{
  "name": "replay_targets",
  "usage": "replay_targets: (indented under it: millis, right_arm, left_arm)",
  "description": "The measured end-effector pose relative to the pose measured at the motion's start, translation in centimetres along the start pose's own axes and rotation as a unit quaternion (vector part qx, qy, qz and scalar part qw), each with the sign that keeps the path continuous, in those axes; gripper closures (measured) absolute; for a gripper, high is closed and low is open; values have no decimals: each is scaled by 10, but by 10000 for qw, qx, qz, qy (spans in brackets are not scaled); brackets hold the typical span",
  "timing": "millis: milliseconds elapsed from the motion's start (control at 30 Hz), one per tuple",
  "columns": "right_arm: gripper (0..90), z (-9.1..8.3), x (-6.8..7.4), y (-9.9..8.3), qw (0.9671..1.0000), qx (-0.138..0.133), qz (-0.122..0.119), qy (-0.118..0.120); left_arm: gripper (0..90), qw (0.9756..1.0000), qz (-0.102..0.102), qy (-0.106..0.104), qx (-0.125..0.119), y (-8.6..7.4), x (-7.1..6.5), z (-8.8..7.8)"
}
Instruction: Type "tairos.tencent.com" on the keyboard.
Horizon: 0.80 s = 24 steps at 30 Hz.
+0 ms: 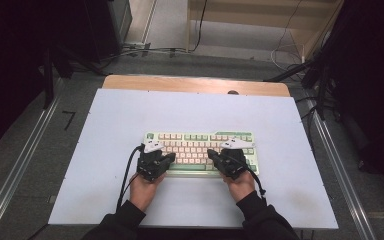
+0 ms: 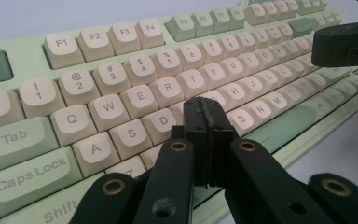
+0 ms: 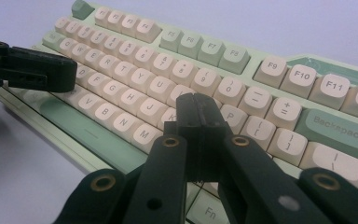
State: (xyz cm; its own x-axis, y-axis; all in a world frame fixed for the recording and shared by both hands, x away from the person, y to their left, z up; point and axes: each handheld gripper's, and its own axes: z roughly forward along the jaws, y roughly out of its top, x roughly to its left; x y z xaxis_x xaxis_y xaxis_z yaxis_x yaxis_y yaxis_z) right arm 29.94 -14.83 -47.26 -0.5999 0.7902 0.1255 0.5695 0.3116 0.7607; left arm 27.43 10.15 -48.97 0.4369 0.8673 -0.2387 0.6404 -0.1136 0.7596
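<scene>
Both closed grippers (image 1: 167, 159) (image 1: 211, 154) over keyboard (image 1: 200, 136) front edge

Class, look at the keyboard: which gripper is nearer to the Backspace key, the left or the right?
The right gripper. Its shut fingers sit over the keys around P and L, a few keys from the Backspace key. The left gripper is over the D-F-G area, far across the keyboard.

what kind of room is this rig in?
Probably a lab or recording workspace: a white-topped table holding just one keyboard, metal rails along both sides on grey carpet, and loose cables on the floor behind.
</scene>
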Motion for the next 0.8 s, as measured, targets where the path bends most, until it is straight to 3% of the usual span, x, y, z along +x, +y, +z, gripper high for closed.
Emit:
replay_targets:
  millis: [400, 800]
  right_arm:
    - [877, 0, 0, 0, 10000, -10, -4, 7]
    - [877, 0, 0, 0, 10000, -35, 1, 7]
  left_arm:
    - [900, 9999, -4, 29, 123, -2, 0, 3]
    - [900, 9999, -56, -50, -125, 2, -1, -4]
